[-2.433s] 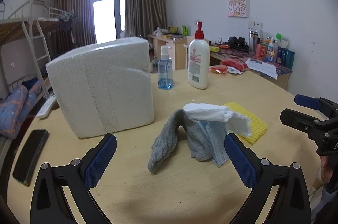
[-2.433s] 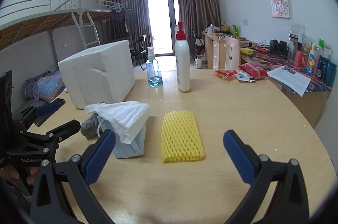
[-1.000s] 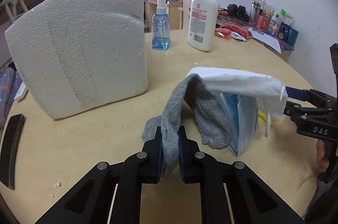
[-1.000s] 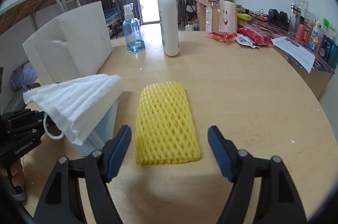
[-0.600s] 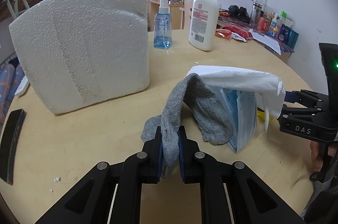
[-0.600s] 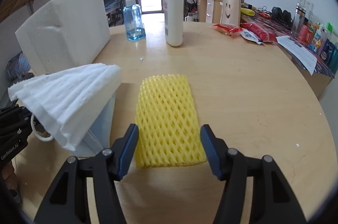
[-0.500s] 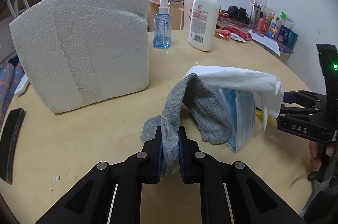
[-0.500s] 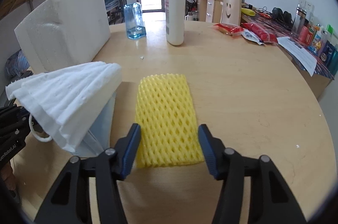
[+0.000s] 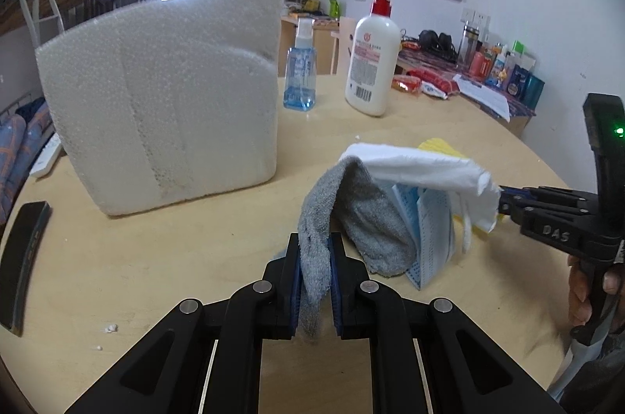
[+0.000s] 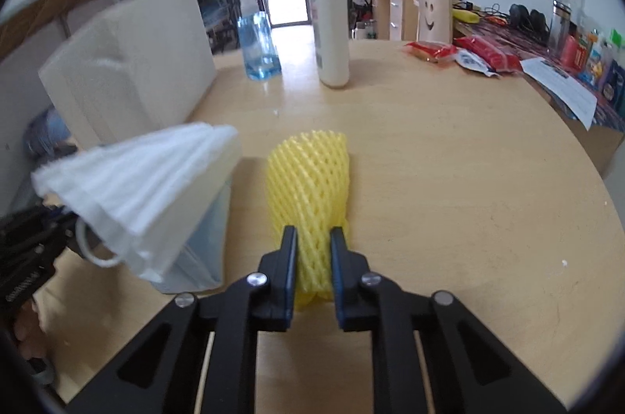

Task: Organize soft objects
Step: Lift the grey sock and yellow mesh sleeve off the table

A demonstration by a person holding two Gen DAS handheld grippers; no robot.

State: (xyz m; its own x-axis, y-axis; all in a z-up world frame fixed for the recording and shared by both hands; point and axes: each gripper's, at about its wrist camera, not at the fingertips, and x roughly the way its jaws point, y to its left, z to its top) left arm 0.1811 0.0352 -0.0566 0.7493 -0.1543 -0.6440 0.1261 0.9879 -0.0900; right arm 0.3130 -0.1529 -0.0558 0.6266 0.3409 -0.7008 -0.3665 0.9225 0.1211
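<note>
Your left gripper (image 9: 315,265) clamps the grey sock (image 9: 351,210); your right gripper (image 10: 313,253), jaws just closing, pinches the yellow net (image 10: 310,187) on the table (image 10: 449,179).

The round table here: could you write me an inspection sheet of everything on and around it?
Surface: round wooden table, a few white crumbs.
Job's things: grey sock under white mask and blue mask; yellow foam net bunched.
Clutter: foam block, blue spray bottle, lotion bottle, phone, red snack packs, paper.
Grippers: left tool shut on the sock; right tool, jaws just closing, pinches the net.
Cables: nothing seen.
Surroundings: bunk bed, curtains, window, cluttered desk.
</note>
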